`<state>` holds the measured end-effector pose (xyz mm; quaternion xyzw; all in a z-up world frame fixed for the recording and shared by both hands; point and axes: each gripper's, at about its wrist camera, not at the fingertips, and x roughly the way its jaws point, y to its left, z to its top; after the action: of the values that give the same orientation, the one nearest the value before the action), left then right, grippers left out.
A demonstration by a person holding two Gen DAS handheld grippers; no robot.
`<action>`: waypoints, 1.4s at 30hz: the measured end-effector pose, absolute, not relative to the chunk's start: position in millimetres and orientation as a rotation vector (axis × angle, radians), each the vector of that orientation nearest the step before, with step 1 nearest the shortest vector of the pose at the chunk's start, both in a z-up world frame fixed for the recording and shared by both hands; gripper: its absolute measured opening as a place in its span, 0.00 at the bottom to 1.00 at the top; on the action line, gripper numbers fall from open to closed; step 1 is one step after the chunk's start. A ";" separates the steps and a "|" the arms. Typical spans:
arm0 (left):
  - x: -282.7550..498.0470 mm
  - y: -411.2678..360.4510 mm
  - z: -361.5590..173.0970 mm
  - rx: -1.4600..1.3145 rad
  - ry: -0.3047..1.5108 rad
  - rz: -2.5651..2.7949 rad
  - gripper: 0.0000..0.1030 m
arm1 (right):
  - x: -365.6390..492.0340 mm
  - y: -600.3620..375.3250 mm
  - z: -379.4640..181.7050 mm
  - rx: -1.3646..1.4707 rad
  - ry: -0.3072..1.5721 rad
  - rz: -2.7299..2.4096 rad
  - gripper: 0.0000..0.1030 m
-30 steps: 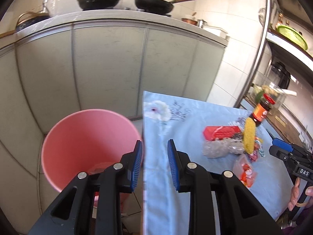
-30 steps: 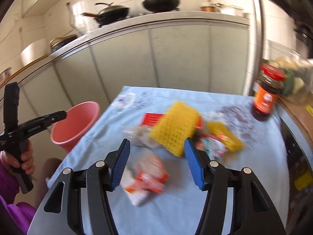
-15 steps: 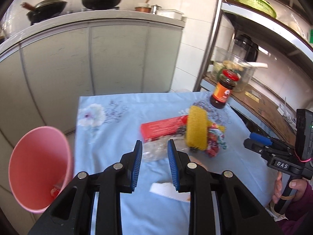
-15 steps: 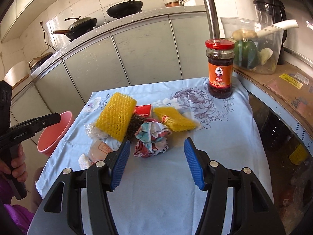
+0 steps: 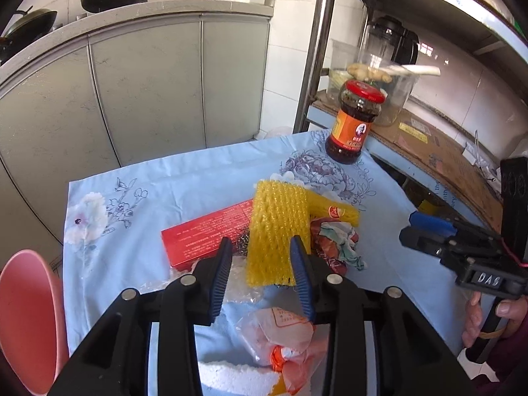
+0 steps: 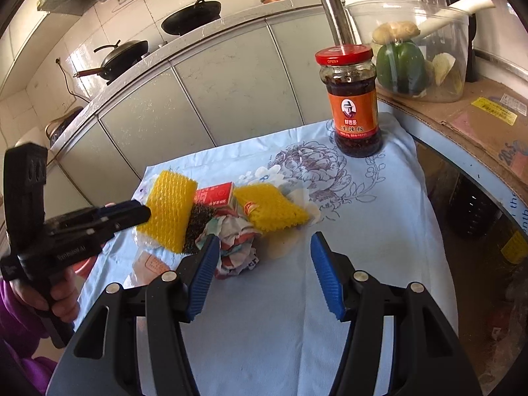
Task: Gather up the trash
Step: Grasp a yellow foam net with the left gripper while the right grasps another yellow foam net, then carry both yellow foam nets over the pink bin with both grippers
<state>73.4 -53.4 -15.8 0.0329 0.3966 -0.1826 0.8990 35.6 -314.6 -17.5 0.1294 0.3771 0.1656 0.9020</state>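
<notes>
A heap of trash is lying in the middle of the bench point(image 6: 379, 237), which is covered by a pale blue flowered cloth. Standing out in the heap is a yellow foam net sleeve point(image 5: 277, 231), tilting up against a long red carton point(image 5: 211, 234); a second yellow net point(image 6: 270, 211) is lying flat to its right, touching a crumpled printed wrapper point(image 6: 236, 247). A dark wire scourer point(image 6: 198, 224) is wedged between the sleeve and the wrapper. Nearer, a clear plastic bag with orange print point(image 5: 283, 333) is resting beside a white foam piece point(image 5: 237, 379).

The left tongs point(image 5: 260, 277) are hovering low over the near side of the heap, jaws partly open and holding nothing, the yellow sleeve showing in the gap just beyond them. The right tongs point(image 6: 264, 274) are hanging over bare cloth to the right of the heap, jaws wide apart and empty, the left pad close to the crumpled wrapper.

Only the left wrist view is showing the pink bin point(image 5: 29, 323) off the bench's left edge, and the full length of the carton. The right wrist view is giving the clearer look at the chilli sauce jar point(image 6: 353, 105) at the far right corner, and at a clear bowl of vegetables point(image 6: 415, 52) on the shelf behind it
</notes>
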 end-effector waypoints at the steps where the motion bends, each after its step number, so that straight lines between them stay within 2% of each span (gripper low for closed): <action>1: 74.8 -54.7 -17.8 0.065 0.824 -0.376 0.34 | 40.4 -315.0 -17.1 0.274 0.779 0.346 0.57; 8: 76.2 -58.7 -25.9 0.064 0.833 -0.385 0.32 | 74.8 -303.0 -20.5 0.279 0.804 0.397 0.57; 11: 75.0 -58.8 -28.2 0.054 0.835 -0.389 0.21 | 93.0 -291.9 -27.0 0.261 0.836 0.414 0.57; 12: 74.2 -58.7 -28.1 0.052 0.832 -0.394 0.11 | 99.4 -288.3 -29.8 0.257 0.850 0.418 0.57; 13: 73.2 -58.6 -27.6 0.051 0.828 -0.397 0.08 | 104.0 -286.0 -31.8 0.255 0.860 0.421 0.57; 21: 59.7 -53.2 -6.5 -0.006 0.764 -0.426 0.08 | 135.4 -268.9 -54.6 0.185 0.978 0.397 0.56; 27: 50.1 -48.3 10.9 -0.038 0.721 -0.443 0.08 | 128.8 -275.5 -50.6 0.195 0.965 0.383 0.22; 28: 49.0 -47.6 12.4 -0.041 0.717 -0.443 0.08 | 127.6 -278.0 -49.8 0.200 0.963 0.376 0.19; 42: 25.2 -27.2 27.8 -0.085 0.659 -0.417 0.08 | 71.7 -318.5 -10.8 0.367 0.841 0.332 0.15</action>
<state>25.2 -27.2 27.8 -0.0412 0.3210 -0.2030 0.9241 71.7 -318.5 -10.8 0.1763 0.4038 0.1595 0.8834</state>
